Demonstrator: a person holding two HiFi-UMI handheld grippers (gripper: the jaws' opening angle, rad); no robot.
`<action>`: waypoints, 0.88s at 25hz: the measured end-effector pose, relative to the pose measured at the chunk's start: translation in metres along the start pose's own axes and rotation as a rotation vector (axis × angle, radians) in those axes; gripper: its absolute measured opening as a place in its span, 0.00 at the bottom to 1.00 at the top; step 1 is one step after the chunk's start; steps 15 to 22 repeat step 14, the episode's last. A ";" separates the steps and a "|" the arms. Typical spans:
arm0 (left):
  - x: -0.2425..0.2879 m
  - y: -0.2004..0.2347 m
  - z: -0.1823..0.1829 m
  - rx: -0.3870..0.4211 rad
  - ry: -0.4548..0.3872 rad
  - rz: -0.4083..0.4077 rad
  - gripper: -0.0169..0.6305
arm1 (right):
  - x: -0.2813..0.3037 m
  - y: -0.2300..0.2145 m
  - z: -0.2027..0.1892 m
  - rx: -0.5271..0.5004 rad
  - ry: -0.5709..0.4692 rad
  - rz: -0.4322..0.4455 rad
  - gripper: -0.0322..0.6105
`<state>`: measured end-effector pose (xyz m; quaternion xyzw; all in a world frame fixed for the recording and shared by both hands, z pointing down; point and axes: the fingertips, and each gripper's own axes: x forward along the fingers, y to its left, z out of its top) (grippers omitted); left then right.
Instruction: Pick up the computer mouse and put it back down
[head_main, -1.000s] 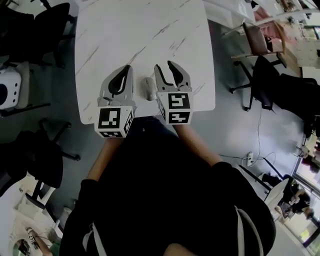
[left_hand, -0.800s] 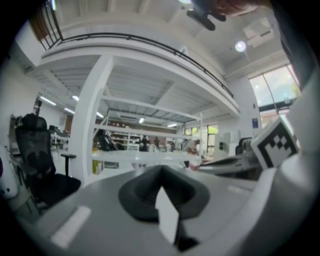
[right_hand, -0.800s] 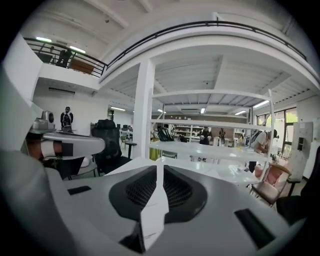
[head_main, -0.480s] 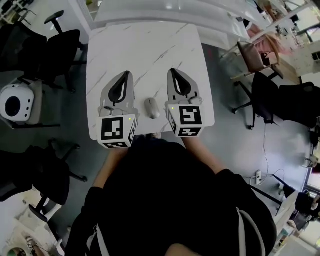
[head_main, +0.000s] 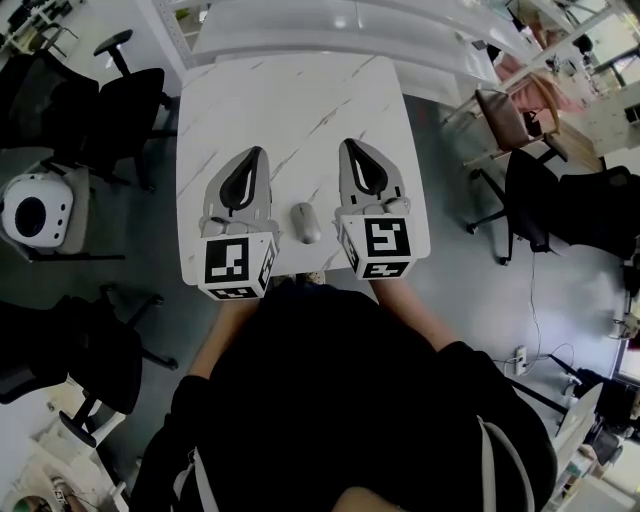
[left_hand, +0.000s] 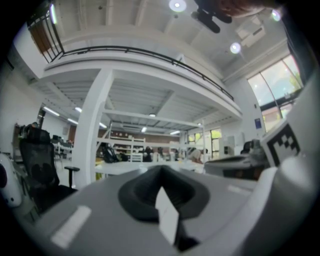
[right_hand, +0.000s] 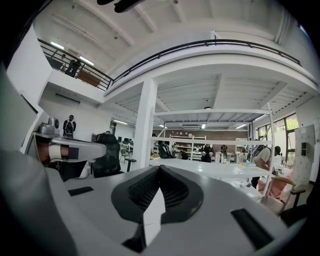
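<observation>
- While both grippers hover over the white table (head_main: 290, 100), the computer mouse (head_main: 305, 222) lies on it between them, near the front edge, touched by neither.
- Left gripper (head_main: 257, 152): jaws closed together, holding nothing.
- Right gripper (head_main: 351, 145): jaws closed together, holding nothing.

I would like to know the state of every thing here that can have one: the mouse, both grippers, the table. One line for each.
Small grey oval computer mouse: lying flat on the table between the two grippers, held by neither.
Left gripper: jaws together, nothing between them.
Right gripper: jaws together, nothing between them.
White marble-pattern table: standing level, carrying the mouse near its near edge.
</observation>
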<state>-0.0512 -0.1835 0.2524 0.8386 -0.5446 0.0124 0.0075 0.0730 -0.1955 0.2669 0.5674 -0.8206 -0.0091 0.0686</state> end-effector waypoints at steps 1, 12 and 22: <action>0.000 0.000 -0.001 -0.003 0.000 -0.001 0.04 | 0.000 0.000 -0.001 -0.001 0.002 0.001 0.08; 0.004 0.001 -0.008 -0.015 0.006 -0.008 0.04 | 0.004 0.001 -0.012 0.016 0.033 0.006 0.08; 0.004 0.003 -0.009 -0.017 0.010 -0.006 0.04 | 0.006 0.003 -0.013 0.016 0.038 0.007 0.08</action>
